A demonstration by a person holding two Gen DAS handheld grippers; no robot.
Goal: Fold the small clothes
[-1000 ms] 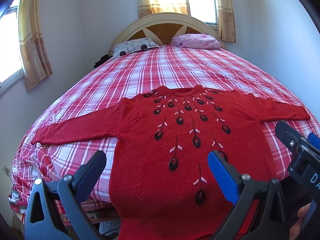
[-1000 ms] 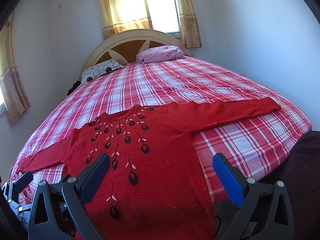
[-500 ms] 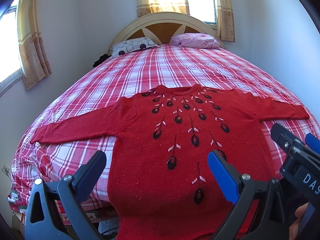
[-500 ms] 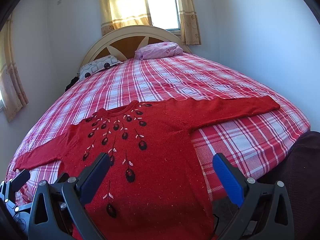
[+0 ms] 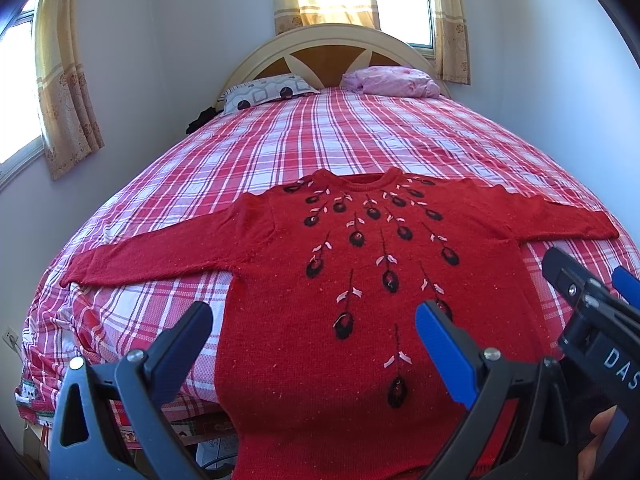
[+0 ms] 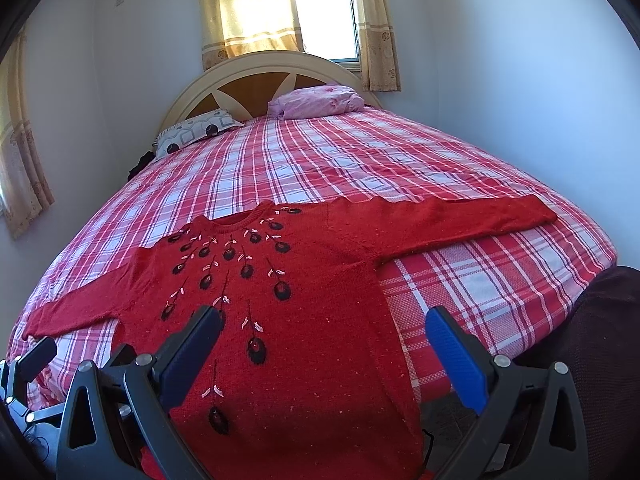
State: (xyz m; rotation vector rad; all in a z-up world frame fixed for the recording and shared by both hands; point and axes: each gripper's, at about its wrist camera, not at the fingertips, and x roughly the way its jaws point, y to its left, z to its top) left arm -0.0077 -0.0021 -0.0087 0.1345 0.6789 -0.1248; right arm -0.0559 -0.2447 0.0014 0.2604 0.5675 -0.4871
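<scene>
The red knitted sweater [image 5: 360, 300] lies flat on the red checked bed [image 5: 320, 140], neck toward the headboard, hem hanging over the near edge, sleeves stretched sideways; the left claw [image 5: 312, 332] and right claw [image 6: 324, 336] are both spread wide, holding nothing

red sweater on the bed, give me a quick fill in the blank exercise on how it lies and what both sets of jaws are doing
1. The red sweater lies spread flat on the plaid bedsheet with both sleeves stretched ____.
2. The jaws of the left gripper and the right gripper are ____ and hold nothing.
3. The sweater's neckline points toward the ____.
4. At the head of the bed, beside the patterned pillow, lies a ____ pillow.

Missing words: outward; open; headboard; pink
</scene>
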